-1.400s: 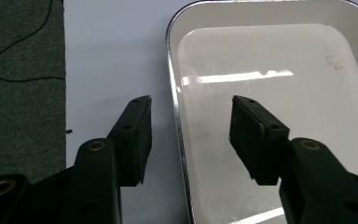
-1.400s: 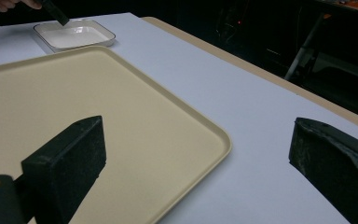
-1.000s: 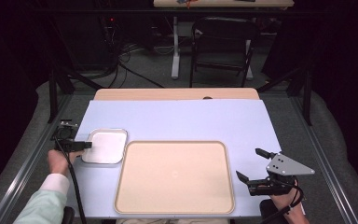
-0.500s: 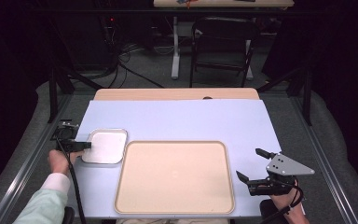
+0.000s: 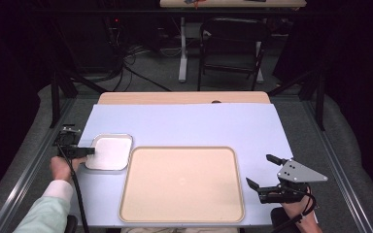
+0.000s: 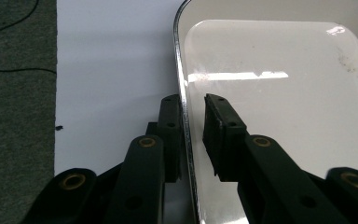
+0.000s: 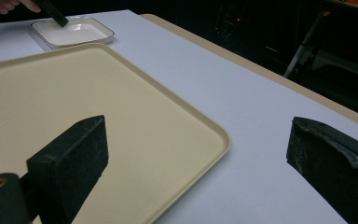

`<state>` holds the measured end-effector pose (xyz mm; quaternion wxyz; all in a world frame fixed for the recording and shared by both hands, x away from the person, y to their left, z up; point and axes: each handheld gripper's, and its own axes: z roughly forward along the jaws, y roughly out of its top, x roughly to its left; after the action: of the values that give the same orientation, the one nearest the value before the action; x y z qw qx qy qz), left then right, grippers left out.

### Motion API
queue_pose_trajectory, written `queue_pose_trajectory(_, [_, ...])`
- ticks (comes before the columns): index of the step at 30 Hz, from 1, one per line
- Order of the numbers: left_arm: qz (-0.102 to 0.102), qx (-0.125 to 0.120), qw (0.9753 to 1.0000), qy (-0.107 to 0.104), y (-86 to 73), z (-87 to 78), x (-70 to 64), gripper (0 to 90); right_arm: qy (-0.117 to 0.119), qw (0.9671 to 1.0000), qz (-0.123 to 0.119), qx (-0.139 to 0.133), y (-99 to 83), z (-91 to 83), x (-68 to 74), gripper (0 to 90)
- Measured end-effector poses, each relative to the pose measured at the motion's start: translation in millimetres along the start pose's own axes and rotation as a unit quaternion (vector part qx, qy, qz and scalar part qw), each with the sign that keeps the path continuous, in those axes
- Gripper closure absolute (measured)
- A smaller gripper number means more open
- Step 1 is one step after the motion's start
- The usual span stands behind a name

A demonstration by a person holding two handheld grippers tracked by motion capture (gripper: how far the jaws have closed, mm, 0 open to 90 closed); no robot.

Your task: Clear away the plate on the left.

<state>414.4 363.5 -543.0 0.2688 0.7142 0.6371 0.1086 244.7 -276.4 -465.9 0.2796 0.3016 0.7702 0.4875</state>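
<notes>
The left gripper (image 6: 193, 135) straddles the small tray's (image 6: 279, 93) rim, jaws slightly apart; close squarely before lifting, while the right gripper (image 5: 264, 171) waits spread wide.

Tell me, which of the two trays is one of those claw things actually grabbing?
The small white tray, at the left. The left gripper has its fingers astride that tray's rim. The big beige tray lies untouched; the right gripper hangs open beside it.

Small white metal-rimmed tray (image 5: 109, 152) flat beside large empty beige tray (image 5: 182, 183).
</notes>
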Motion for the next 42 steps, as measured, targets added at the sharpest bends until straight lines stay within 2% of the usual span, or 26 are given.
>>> queue_pose_trajectory(5, [-0.006, -0.004, 0.9999, -0.008, -0.7, 0.1, 2.3, 78.0, 0.0, 1.0, 0.0, 0.0, -0.1, 0.1, -0.1, 4.9])
queue_pose_trajectory(13, [0.0, -0.005, 1.0, 0.0, -0.5, -0.4, 2.4, 82.5, 0.0, 1.0, 0.001, 0.001, -0.1, 0.3, -0.2, 5.0])
queue_pose_trajectory(19, [-0.011, -0.01, 0.9998, -0.014, -1.4, -0.5, 5.9, 83.8, 0.0, 1.0, 0.001, 0.001, -0.1, 0.2, -0.3, 5.1])
queue_pose_trajectory(24, [-0.011, -0.009, 0.9997, -0.02, -1.2, -1.3, 6.5, 84.7, 0.0, 1.0, 0.0, 0.002, -0.1, 0.3, -0.4, 5.1])
queue_pose_trajectory(27, [-0.025, -0.026, 0.9987, -0.035, -0.9, -4.7, 7.9, 86.2, 0.001, 1.0, 0.001, 0.004, -0.3, 0.7, -0.7, 5.0])
queue_pose_trajectory(29, [-0.028, -0.033, 0.9983, -0.038, -0.8, -7.8, 8.0, 87.4, 0.002, 1.0, 0.001, 0.005, -0.4, 1.0, -0.8, 4.9])
queue_pose_trajectory(36, [-0.026, -0.044, 0.9976, -0.046, -1.1, -15.0, 8.3, 88.3, 0.003, 1.0, 0.002, 0.008, -0.4, 1.6, -0.6, 4.8])
queue_pose_trajectory(42, [-0.016, -0.055, 0.9977, -0.037, -0.4, -21.8, 4.3, 88.4, 0.004, 0.9999, 0.009, 0.01, -0.7, 2.5, -1.2, 5.0])
